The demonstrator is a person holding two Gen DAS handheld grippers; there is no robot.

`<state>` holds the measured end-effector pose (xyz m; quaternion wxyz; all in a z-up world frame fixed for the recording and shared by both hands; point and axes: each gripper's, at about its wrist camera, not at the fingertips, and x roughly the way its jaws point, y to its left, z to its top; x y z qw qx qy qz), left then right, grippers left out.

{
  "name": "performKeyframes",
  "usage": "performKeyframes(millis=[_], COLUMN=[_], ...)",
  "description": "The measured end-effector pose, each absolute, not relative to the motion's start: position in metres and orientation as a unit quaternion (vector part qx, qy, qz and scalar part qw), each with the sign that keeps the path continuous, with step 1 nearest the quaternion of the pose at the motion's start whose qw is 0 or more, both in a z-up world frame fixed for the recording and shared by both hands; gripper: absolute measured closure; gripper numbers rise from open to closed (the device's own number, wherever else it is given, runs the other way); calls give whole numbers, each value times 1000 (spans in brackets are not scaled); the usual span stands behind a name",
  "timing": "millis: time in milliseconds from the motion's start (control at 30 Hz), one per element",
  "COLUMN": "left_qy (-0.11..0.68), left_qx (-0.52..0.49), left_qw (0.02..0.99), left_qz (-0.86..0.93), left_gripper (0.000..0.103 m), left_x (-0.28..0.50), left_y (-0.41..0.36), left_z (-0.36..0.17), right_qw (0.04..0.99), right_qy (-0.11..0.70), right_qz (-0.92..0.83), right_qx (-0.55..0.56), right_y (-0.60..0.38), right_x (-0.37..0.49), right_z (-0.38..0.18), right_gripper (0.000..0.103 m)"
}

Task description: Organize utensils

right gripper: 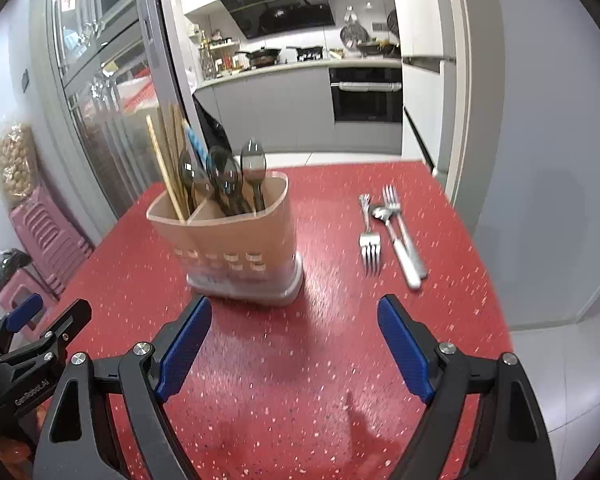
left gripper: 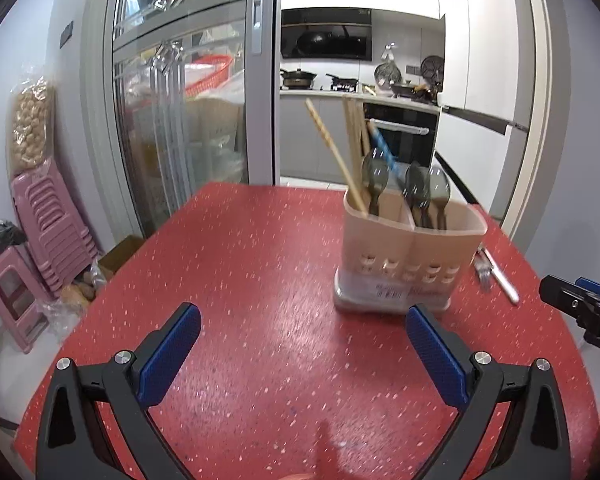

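Note:
A beige utensil holder point(left gripper: 408, 252) point(right gripper: 236, 248) stands on the red speckled table point(left gripper: 240, 260) point(right gripper: 340, 340). Its left compartment has chopsticks point(left gripper: 336, 156) point(right gripper: 162, 164), and dark spoons point(left gripper: 418, 192) point(right gripper: 224, 176) stand across both compartments. Right of the holder lie forks point(right gripper: 370, 246) and a white-handled utensil point(right gripper: 404, 254), partly seen in the left wrist view as cutlery point(left gripper: 498, 276). My left gripper point(left gripper: 302, 314) hovers open in front of the holder, empty. My right gripper point(right gripper: 294, 306) is open too, just before the holder's base, nothing between its fingers.
Stacked pink stools point(left gripper: 48, 228) point(right gripper: 44, 236) stand on the floor left of the table. A glass sliding door point(left gripper: 188, 100) and a kitchen point(right gripper: 320, 92) lie beyond the far edge. The right gripper's tip point(left gripper: 580, 304) shows at the table's right side.

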<state>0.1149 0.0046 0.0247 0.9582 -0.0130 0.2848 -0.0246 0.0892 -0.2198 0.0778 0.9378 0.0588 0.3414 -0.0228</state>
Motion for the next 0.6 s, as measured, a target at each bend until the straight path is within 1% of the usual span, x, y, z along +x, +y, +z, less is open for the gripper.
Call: performKeyframes(millis=[133, 333, 600], left_qy=[267, 241, 223], left_qx=[-18, -17, -13], left_qw=[963, 969, 973], left_qz=[-30, -43, -55], left_gripper=[0, 0, 0], left_x=[118, 126, 126], left_y=[0, -10, -21], left_z=[44, 69, 82], right_qw=[945, 954, 963], right_qy=[323, 291, 251], right_qz=[-42, -62, -91], right_qx=[39, 40, 20], right_y=[-218, -220, -215], right_x=[92, 92, 87], right_z=[94, 117, 135], right_gripper=[16, 16, 16])
